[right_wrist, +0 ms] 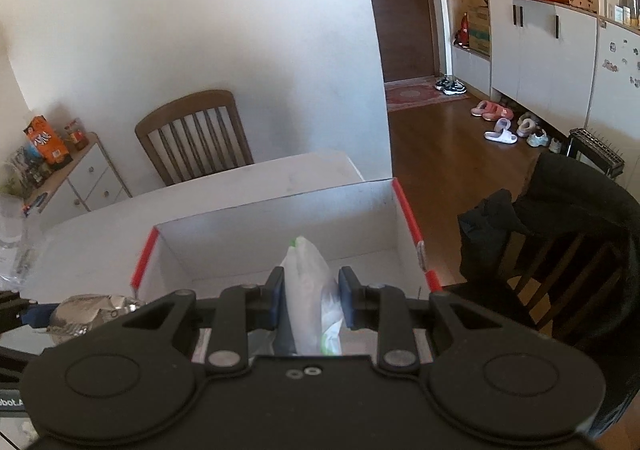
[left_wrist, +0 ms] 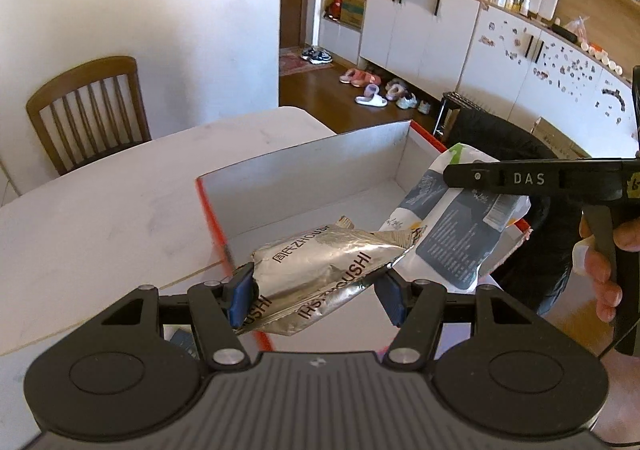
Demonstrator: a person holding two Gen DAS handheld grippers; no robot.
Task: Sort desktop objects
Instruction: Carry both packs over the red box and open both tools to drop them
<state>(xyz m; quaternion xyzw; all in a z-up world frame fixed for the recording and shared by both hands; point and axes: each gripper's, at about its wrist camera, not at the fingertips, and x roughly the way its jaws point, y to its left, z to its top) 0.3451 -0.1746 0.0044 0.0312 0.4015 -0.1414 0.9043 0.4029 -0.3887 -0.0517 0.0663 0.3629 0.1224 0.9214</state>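
We have the silver foil packet (left_wrist: 316,270) clamped crosswise between the blue pads (left_wrist: 240,298) of the left gripper (left_wrist: 314,296), which stand about half spread and press on the packet's two short ends. It hangs in the air above the near left corner of the open box (left_wrist: 304,166), just over its red rim, so we judge it is being carried in to be dropped there.

Beside it, toward the box's right wall, the white pouch (left_wrist: 452,234) with the dark printed back is pinched in the right gripper (right_wrist: 311,300). In the right wrist view its pads sit close together, squeezing the thin pouch edge-on, with a green corner poking up over the box interior. Holding it by the flat faces keeps the soft bag from slipping, we think.

Both packets are above the box, not yet in it; the part of its floor we can see looks bare. The box sits at the right end of the white table (left_wrist: 100,202), its long side running along the table's edge. A hand (left_wrist: 604,262) grips the right tool's handle, and a wooden chair (left_wrist: 88,110) stands at the far side of the table.
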